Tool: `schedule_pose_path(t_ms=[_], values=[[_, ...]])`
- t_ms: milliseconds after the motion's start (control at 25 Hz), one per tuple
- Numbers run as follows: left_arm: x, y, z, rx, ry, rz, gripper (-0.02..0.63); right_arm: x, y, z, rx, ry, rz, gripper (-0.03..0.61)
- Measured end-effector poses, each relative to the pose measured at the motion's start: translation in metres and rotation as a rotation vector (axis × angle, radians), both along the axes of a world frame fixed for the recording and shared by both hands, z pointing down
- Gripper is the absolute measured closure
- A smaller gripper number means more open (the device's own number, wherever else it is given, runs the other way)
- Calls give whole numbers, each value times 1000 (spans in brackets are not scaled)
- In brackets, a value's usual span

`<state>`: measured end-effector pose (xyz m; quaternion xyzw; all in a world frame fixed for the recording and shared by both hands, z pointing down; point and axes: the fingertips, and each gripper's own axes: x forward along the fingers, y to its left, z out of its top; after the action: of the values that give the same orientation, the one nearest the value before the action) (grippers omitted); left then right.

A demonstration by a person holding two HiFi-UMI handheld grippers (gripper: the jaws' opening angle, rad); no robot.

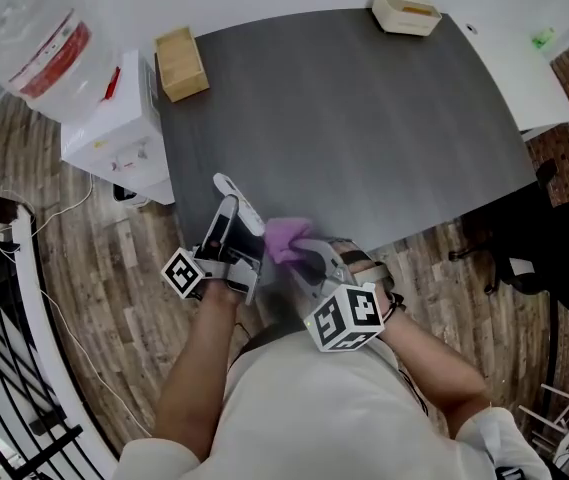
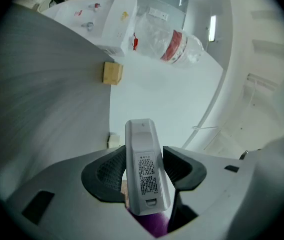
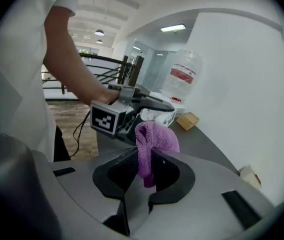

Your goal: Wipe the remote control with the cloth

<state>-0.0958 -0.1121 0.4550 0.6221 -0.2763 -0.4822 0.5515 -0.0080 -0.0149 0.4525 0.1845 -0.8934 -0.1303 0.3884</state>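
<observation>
Over the dark desk's near edge, the left hand-held gripper grasps the white remote control, long axis pointing forward, and the right hand-held gripper, clenched on the purple cloth, is just right of it.

**A:** Item one, head view?
**B:** Above the person, facing steeply down. Most of the dark table in frame, its near edge at the arms.
**A:** Item two, left gripper view?
**B:** On the left gripper, very close to its jaws and the remote control. Faces across the table to its far corner.
**A:** Item three, right gripper view?
**B:** On the right gripper, cloth close up. Faces sideways along the near edge at the left gripper.
**A:** Shared?
**B:** All three: wooden box, water bottle.
</observation>
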Motion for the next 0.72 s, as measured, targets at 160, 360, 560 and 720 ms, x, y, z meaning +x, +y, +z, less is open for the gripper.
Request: schedule_pose_path(t_ms=[160,360,560,720], values=[[4,-1,-9,34,-3,11,383,6,11,24,-18,91,-50,500],[32,11,4,31,-105,192,383,28,-2,61,-203,96,111,500],[68,29,88,-167,-622,434,383,46,-19,94,-346,68,308,500],[73,33,119,-260,-768,474,383,28,-15,106,-370,72,285,500]])
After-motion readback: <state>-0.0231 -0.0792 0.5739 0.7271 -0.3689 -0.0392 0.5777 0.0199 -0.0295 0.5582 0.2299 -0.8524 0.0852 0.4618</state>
